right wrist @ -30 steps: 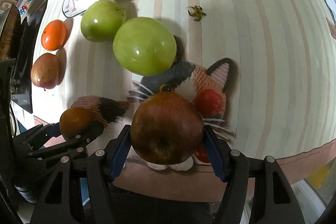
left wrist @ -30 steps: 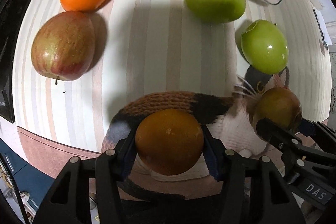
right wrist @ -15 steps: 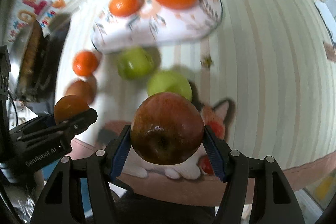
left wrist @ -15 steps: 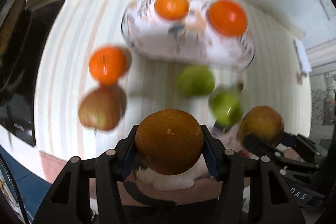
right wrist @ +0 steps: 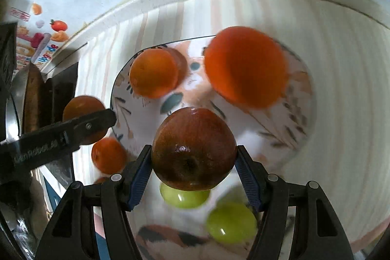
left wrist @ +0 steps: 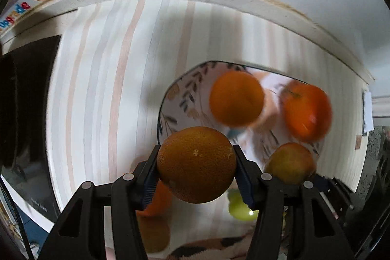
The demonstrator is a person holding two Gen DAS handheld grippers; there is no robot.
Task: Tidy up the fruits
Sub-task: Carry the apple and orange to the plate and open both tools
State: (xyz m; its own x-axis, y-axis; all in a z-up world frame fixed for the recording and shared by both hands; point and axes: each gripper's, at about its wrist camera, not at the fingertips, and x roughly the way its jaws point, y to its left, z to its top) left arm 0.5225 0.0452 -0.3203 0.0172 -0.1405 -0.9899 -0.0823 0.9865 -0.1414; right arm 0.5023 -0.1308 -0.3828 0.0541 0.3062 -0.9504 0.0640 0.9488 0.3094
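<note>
My left gripper (left wrist: 196,173) is shut on an orange (left wrist: 196,163) and holds it in the air at the near left edge of the patterned plate (left wrist: 185,94). My right gripper (right wrist: 193,163) is shut on a red apple (right wrist: 193,149) above the plate's near edge (right wrist: 299,138). Two oranges lie on the plate, a smaller one (right wrist: 153,72) and a larger one (right wrist: 246,70). The red apple also shows in the left wrist view (left wrist: 290,162). The left gripper with its orange (right wrist: 80,109) shows in the right wrist view.
Two green apples (right wrist: 231,222) (right wrist: 182,197) and one orange (right wrist: 108,155) lie on the striped cloth (left wrist: 97,89) near the plate. A cat-shaped mat (right wrist: 168,240) lies at the near edge. A dark object (left wrist: 24,101) stands at the left. A wall runs behind.
Both grippers have lifted and moved forward toward the plate with their fruits. The plate now lies close under them; the loose fruits have dropped to the bottom of both views.
</note>
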